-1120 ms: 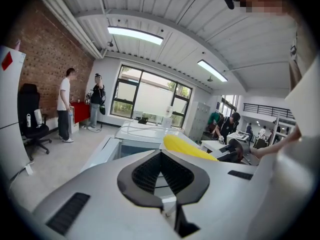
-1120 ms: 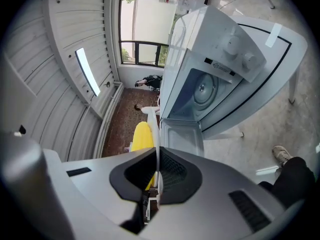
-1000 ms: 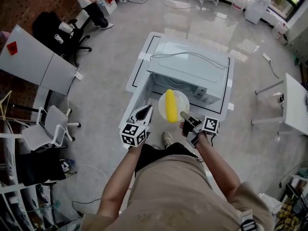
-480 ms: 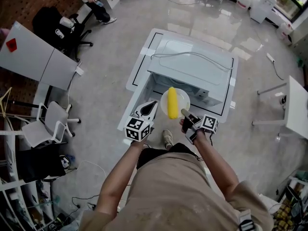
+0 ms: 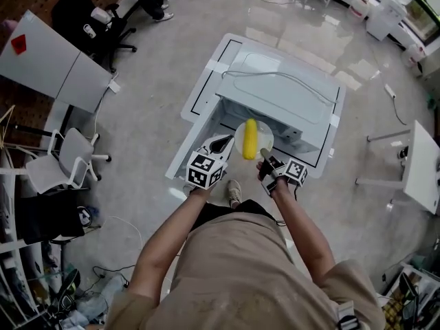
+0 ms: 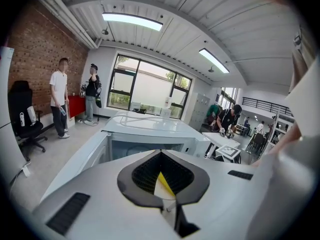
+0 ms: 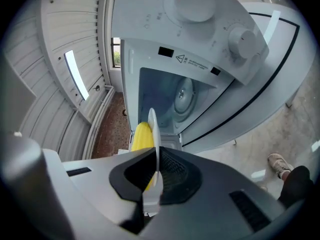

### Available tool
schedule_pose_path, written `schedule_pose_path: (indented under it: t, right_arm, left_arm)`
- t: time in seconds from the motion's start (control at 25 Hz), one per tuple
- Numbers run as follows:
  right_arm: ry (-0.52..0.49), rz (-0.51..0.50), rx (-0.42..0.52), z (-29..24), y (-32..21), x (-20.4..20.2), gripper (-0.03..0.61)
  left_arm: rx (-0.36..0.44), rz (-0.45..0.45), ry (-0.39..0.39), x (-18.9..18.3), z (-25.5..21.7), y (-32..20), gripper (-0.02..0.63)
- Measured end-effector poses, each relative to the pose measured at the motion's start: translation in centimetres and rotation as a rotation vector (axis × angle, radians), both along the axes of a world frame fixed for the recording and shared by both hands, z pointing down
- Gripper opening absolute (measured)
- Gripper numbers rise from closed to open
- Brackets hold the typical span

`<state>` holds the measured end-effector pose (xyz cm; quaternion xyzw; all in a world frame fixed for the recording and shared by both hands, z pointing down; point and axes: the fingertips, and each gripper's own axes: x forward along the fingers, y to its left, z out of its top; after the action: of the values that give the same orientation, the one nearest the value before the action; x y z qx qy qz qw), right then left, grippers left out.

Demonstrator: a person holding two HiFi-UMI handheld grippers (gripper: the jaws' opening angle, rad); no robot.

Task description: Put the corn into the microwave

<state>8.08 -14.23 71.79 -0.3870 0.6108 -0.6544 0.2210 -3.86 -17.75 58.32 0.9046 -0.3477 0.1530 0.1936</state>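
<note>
1. Reference landmark: the white box-shaped microwave oven (image 5: 282,95) stands on a low white desk (image 5: 206,88) marked with black border lines. All positions below are given relative to this microwave oven.
2. The front of the microwave oven faces you and its cavity is open to view. In the right gripper view a round turntable (image 7: 182,95) shows inside the cavity. Two round white control knobs (image 7: 245,41) sit on the panel beside the opening.
3. You hold a round white plate (image 5: 265,139) directly in front of the opening, carried between both grippers. The views do not show whether its far rim has crossed into the cavity.
4. The yellow corn cob (image 5: 250,138) lies on the middle of the plate, its long axis pointing towards the microwave oven.
5. Left gripper (image 5: 228,143): the fingers are clenched on the plate's left rim. The left gripper view shows the thin white edge pinched between the pads, with a strip of yellow beside it.
6. Right gripper (image 5: 264,157): the fingers are clenched on the plate's near right rim. The right gripper view shows the plate edge-on between the pads, with the corn cob just beyond them.
7. A white office chair (image 5: 65,174) and a black office chair (image 5: 103,33) stand well apart from the microwave oven, off its left side in the head view.
</note>
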Motion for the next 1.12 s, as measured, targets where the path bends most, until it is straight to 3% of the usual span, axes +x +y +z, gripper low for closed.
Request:
schedule_pose_path:
  t: [0.4, 1.12]
  right_arm:
    - [0.013, 0.086, -0.041, 4.6, -3.0, 0.5, 0.014]
    - [-0.010, 0.280, -0.071, 8.0, -8.7, 0.9, 0.014]
  left_arm:
    - [-0.048, -0.005, -0.009, 0.1, 2.1, -0.6, 0.003]
    - [-0.075, 0.007, -0.040, -0.1, 3.2, -3.3, 0.003]
